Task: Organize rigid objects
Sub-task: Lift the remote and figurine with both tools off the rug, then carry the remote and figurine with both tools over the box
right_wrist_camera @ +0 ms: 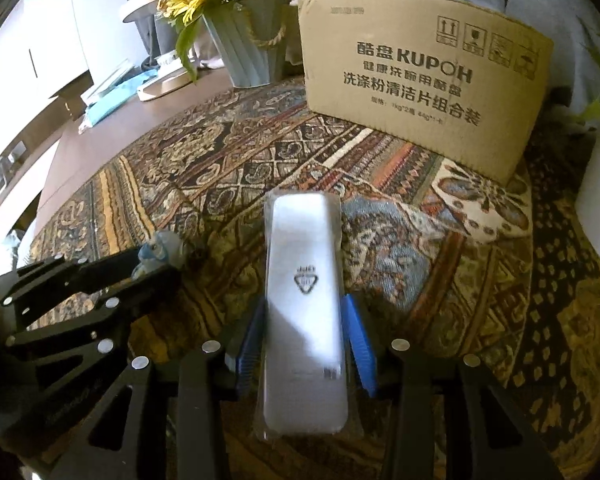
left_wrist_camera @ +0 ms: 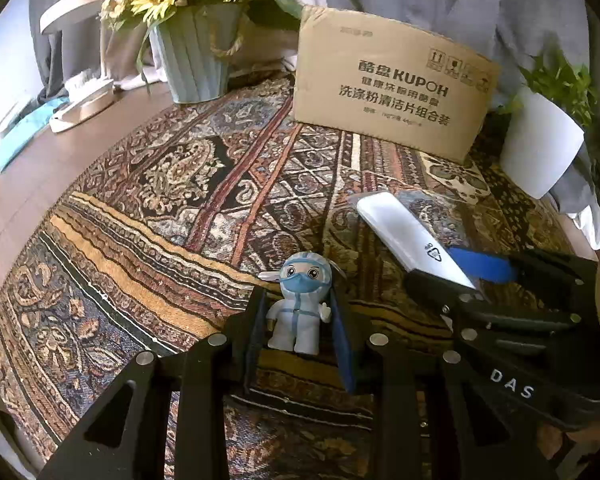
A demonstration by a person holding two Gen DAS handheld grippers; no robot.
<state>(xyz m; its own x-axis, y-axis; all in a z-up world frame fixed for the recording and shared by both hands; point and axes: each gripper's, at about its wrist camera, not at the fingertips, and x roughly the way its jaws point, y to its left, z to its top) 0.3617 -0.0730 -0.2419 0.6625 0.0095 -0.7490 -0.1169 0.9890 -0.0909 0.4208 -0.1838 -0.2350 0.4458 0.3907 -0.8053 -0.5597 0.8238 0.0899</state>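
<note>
Left tool (left_wrist_camera: 300,316) pinches a small toy figurine (left_wrist_camera: 302,304) in white protective suit, blue mask and goggles; blue-padded fingers (left_wrist_camera: 342,344) press on both sides of its body, head sticking up above the fingertips. Figurine upright, facing the camera, just over the patterned tablecloth (left_wrist_camera: 160,200); whether its feet touch the cloth can't be told. Right tool (right_wrist_camera: 306,340) grips a long white plastic-wrapped pack (right_wrist_camera: 304,300) with a dark triangular mark on top; blue pads (right_wrist_camera: 356,340) clamp its long sides, and the pack sticks out forward past the fingertips. In the left wrist view the same pack (left_wrist_camera: 408,232) angles away up-left from the right tool (left_wrist_camera: 460,276), near the figurine but apart from it. In the right wrist view the left tool (right_wrist_camera: 156,264) sits at the left with the figurine (right_wrist_camera: 160,252) partly visible at its tip. Cardboard box (right_wrist_camera: 420,80) printed KUPOH stands at the far side of the cloth, well ahead of both tools. Pale blue ribbed pot of sunflowers (left_wrist_camera: 196,52) just left of the box. White pot with a green plant (left_wrist_camera: 540,144) to the right of the box. Bare brown table (left_wrist_camera: 60,148) shows left of the cloth, with light-coloured clutter on it at the far left, too blurred to identify.
</note>
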